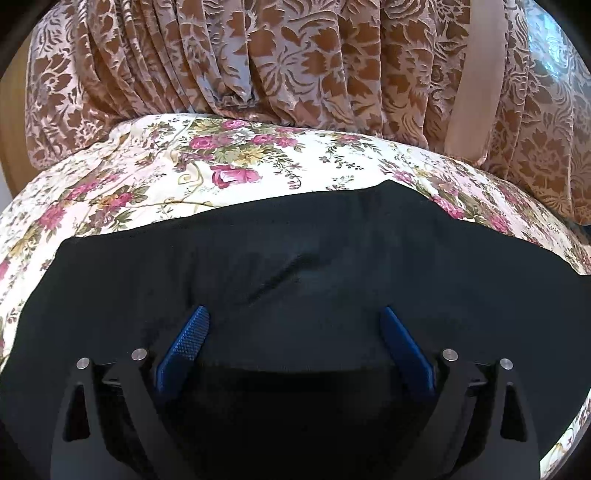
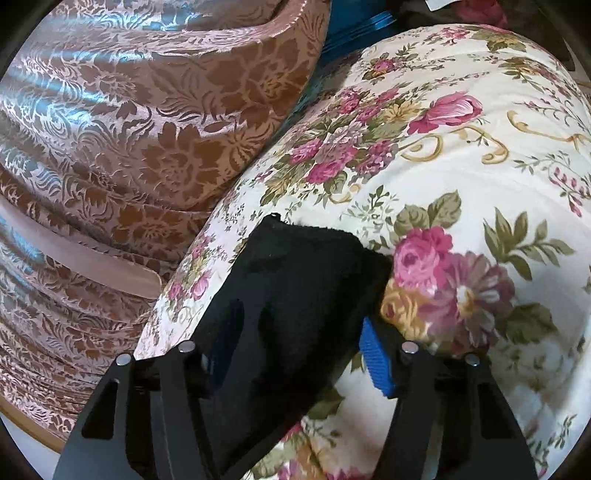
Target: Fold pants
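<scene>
The black pants (image 1: 295,258) lie spread on a floral bedsheet (image 1: 147,173). My left gripper (image 1: 293,317) is open just above them, blue fingers (image 1: 184,343) wide apart with cloth under and between them. In the right wrist view an end of the black pants (image 2: 295,295) lies between the blue fingers (image 2: 375,354) of my right gripper (image 2: 295,350), which stand wide apart; the left finger is mostly hidden by the cloth. The cloth edge is rumpled and raised off the sheet (image 2: 461,166).
A brown and pink patterned curtain (image 1: 295,62) hangs right behind the bed and shows in the right wrist view (image 2: 129,129) at the left. A wooden edge (image 1: 14,110) stands at the far left. Something blue (image 2: 354,22) lies beyond the sheet.
</scene>
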{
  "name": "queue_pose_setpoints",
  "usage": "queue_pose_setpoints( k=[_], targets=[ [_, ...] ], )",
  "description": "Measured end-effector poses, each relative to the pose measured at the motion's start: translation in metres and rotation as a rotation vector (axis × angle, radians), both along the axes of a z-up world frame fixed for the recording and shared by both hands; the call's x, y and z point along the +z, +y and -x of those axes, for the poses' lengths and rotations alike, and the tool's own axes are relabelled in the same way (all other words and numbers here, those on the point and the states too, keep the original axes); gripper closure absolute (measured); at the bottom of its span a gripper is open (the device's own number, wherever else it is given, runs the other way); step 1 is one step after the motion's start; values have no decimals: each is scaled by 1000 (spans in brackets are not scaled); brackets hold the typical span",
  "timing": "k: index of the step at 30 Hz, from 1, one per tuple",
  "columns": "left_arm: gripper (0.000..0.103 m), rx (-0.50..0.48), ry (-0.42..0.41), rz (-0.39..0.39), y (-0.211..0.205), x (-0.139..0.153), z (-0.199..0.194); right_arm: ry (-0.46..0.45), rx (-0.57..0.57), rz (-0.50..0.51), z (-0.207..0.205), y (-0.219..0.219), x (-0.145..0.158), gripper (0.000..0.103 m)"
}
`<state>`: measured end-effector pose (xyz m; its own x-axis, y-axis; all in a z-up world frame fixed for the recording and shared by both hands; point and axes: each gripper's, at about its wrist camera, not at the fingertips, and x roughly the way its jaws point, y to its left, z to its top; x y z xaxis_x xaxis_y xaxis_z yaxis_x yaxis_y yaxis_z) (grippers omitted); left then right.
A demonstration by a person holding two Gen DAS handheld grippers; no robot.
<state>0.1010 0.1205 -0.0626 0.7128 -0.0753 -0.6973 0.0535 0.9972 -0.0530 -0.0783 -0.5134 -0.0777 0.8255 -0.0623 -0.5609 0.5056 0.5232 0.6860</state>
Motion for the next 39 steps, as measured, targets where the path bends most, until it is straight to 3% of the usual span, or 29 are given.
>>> queue_pose_setpoints(
  k=[4,6,9,14,21,28,33,39],
  targets=[
    [10,4,-7,5,-1,-1,0,-13,-22,-12,5,-1,-2,56],
    [10,8,-13,-2,-2,-1,1,-52,-27,-52,8,-5,-6,74],
    [10,8,-13,1,-2,-2,2,-104,-38,-112,13,-11,-9,80],
    [10,9,-14,7,-2,-2,2,-134,-33,-90,15,2,21,82],
    [10,7,-17,27,0,-1,3,-134,61,145,-2,63,102,82],
    [10,4,-22,53,3,-1,4,-231,228,298,-21,150,160,82],
    [10,3,-26,73,5,-1,5,-300,408,343,-40,218,178,82],
    [10,0,-30,94,7,-1,6,-316,622,375,-67,296,174,82]
  ],
)
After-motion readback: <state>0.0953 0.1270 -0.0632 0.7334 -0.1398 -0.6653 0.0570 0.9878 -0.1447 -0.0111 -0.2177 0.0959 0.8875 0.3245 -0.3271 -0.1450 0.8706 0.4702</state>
